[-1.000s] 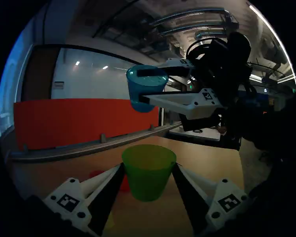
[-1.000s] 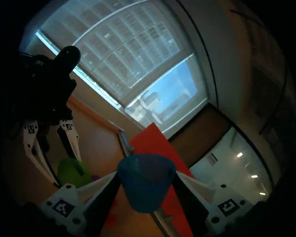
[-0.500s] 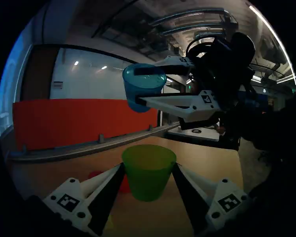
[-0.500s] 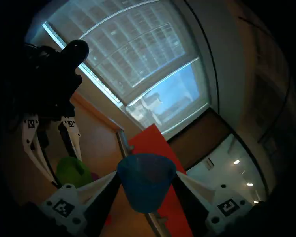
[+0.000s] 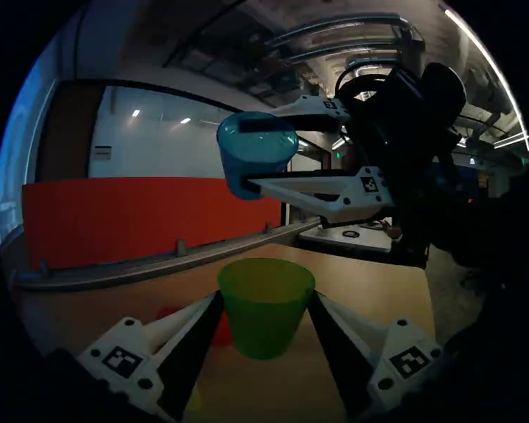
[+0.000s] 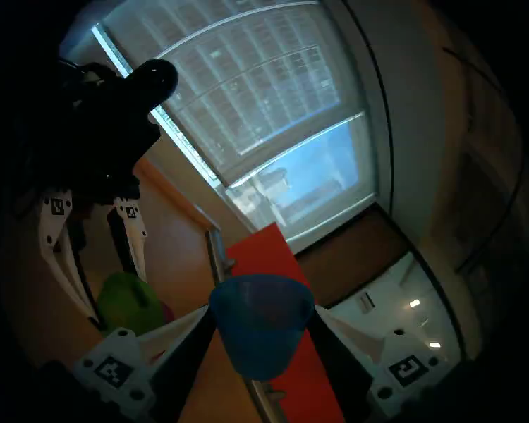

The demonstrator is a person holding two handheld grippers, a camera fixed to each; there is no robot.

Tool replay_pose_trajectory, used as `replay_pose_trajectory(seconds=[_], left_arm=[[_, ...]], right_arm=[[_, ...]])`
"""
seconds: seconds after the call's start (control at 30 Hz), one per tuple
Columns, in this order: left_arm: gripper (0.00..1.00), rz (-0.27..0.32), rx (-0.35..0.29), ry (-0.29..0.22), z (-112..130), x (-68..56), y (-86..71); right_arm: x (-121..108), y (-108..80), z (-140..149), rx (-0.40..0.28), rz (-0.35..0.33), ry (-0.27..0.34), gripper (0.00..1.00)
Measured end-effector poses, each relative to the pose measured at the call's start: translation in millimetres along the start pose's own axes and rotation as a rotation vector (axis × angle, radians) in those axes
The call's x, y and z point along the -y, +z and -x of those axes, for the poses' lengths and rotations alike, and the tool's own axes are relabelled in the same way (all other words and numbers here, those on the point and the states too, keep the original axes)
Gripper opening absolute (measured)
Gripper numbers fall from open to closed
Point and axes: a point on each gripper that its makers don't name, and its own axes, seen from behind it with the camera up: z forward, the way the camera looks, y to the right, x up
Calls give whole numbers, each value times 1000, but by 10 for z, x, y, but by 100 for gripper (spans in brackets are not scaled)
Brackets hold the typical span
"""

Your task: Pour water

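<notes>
The left gripper (image 5: 266, 299) is held low over a wooden table (image 5: 377, 289), and its two white fingers pinch a green cup (image 5: 266, 321) between them, one on each side of the cup's wall. The cup stands upright with its open mouth facing up, just above the tabletop. I cannot tell whether there is water in it.

Higher up and a little beyond it, the right gripper (image 5: 253, 156) reaches in from the right side of the left gripper view. Its fingers are clamped on a blue cup (image 5: 256, 141), one finger above and one below as seen from there. The blue cup hangs in the air above the green cup, well apart from it and slightly to its left. Its mouth points upward and leans a little. What it holds is too dark to make out.

The right gripper view shows the same blue cup close up between its own fingers, with the room strongly tilted around it. The green cup sits lower left there, between the left gripper's fingers.

Behind the cups, a metal rail (image 5: 194, 248) runs along the far edge of the table, with an orange panel (image 5: 123, 218) just behind it. A small red object (image 5: 167, 312) lies on the table by the left gripper's left finger. A large window (image 6: 264, 106) with blinds is visible in the right gripper view.
</notes>
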Motion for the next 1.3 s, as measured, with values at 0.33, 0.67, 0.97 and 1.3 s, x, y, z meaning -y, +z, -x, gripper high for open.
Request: replay_pose_trajectory(seconds=[0.33,0.67,0.97,1.3], left_arm=[[85,3,0,3,-12,-31,13],[85,3,0,8,-8,-41,5],[85,7,0,7,-10,-49,16],[85,7,1,12,-15,-70,13]], right_arm=[[4,1,5,3,8,-46,89],[-36,-14,-19,1,27,-70,89],[-92,-44,-37,0,44,-98,89],[-124,-67,-66,-3,57,-134,89]])
